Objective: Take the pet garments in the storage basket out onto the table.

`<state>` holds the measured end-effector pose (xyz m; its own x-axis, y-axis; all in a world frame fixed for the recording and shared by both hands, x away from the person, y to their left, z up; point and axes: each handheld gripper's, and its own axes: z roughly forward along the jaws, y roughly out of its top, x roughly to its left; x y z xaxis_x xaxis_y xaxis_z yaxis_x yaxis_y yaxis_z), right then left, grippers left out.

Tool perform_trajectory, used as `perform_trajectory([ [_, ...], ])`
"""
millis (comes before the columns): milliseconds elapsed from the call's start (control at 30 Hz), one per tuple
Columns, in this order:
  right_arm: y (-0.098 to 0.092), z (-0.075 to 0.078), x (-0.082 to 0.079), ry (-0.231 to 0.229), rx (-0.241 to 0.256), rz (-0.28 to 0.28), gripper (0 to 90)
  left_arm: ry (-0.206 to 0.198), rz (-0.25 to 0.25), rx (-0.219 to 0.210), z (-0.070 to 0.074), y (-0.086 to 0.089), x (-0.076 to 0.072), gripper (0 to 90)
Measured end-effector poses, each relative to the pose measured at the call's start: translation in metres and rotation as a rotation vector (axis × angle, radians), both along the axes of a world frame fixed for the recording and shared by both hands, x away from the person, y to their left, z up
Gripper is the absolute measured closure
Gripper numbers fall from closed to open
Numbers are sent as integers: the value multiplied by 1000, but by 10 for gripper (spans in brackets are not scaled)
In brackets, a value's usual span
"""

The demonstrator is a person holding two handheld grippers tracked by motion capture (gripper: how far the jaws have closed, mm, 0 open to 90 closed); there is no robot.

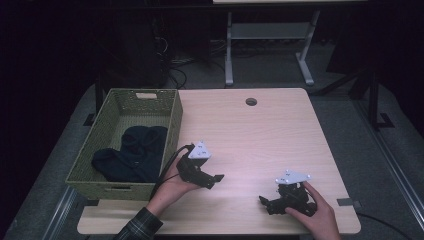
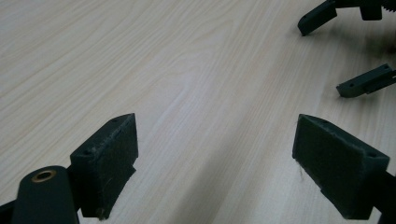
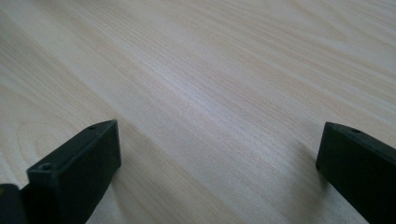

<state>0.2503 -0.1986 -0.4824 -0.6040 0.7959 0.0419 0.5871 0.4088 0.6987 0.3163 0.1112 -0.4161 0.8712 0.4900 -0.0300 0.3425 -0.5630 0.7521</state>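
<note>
Dark navy socks (image 1: 131, 152), soft and rumpled, lie heaped in an olive-green woven basket (image 1: 172, 127) at the left end of a pale wood-grain worktop (image 1: 260, 135). In the dim high view they read as two or three bundled pieces, though the count cannot be told for sure. The basket is rectangular, with sloping walls of tight, ribbed weave and a slot handle cut in its far and near ends.

Just right of the basket, the person's left hand (image 1: 172, 185), in a plaid sleeve (image 1: 140, 227), holds the left claw (image 1: 212, 181) low over the bare wood, a grey three-cornered plate on top and a black cable trailing toward the basket. In the left gripper view its two jaws stand wide apart, released and holding nothing; the inner faces wear dark, felt-like pads (image 2: 109, 161) with slightly frayed edges.

The right hand (image 1: 312, 212) holds the right claw (image 1: 265, 202) near the worktop's front right edge, well apart from the socks. The right gripper view shows its blocky black jaws likewise spread wide and empty over fine, straight wood grain. A round cable hole (image 1: 251, 101) is cut near the worktop's far edge.
</note>
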Motion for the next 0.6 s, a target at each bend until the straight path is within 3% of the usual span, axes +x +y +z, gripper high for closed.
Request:
perform_trajectory([
  [600,0,0,0,-1,0,0,0,-24,-5,-30,24,1,7,137],
])
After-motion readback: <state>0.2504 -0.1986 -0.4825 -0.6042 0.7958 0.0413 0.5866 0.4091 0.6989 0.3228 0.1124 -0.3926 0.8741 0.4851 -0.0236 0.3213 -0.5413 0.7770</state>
